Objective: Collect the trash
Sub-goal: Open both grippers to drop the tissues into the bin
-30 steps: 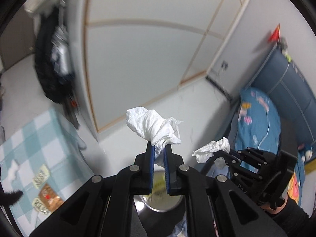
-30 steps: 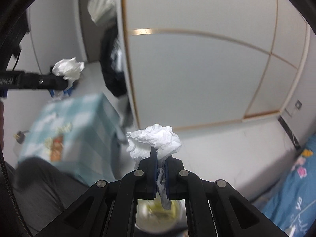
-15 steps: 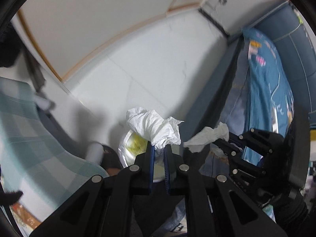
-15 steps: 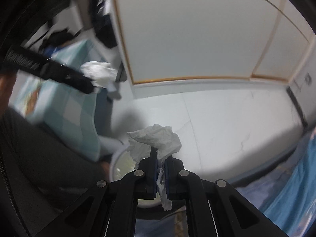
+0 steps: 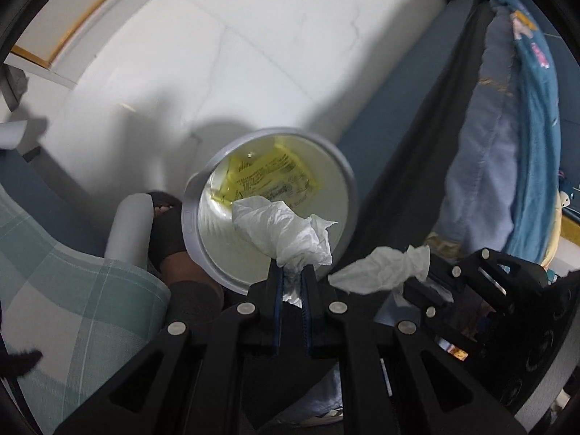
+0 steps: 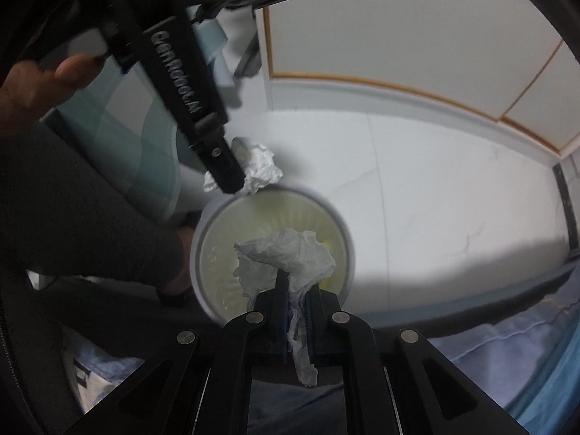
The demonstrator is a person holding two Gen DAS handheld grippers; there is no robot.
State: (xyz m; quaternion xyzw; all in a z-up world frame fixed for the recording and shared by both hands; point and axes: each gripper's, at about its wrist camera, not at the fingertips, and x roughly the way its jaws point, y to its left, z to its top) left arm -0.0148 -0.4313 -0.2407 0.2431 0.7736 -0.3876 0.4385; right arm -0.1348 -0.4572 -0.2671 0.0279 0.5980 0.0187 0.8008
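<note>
Both grippers angled steeply down over the round white plastic waste bin (image 5: pixel 270 204) on the pale tiled floor (image 5: pixel 253 54), presumably so each wad falls inside once let go; a yellow printed wrapper (image 5: pixel 270 177) already lies at the bottom.

Left gripper (image 5: pixel 290 279): jaws pinching a crumpled white tissue (image 5: pixel 286 232), wad hanging over the bin mouth near its closer rim.

Right gripper (image 6: pixel 297 297): jaws pinching a second crumpled white tissue (image 6: pixel 290 257), a tail trailing back between them. Jaws have just been opening slightly, tissue between them and not yet dropped.

In the right wrist view the left gripper's wad sits just above the far rim.

Versus a second ago: both cameras then faced the sliding panel wall with the bin barely showing below the jaws; now the bin fills the centre of both views. Grips on both tissues unchanged. Checked cloth (image 5: pixel 72 290) at left edge
</note>
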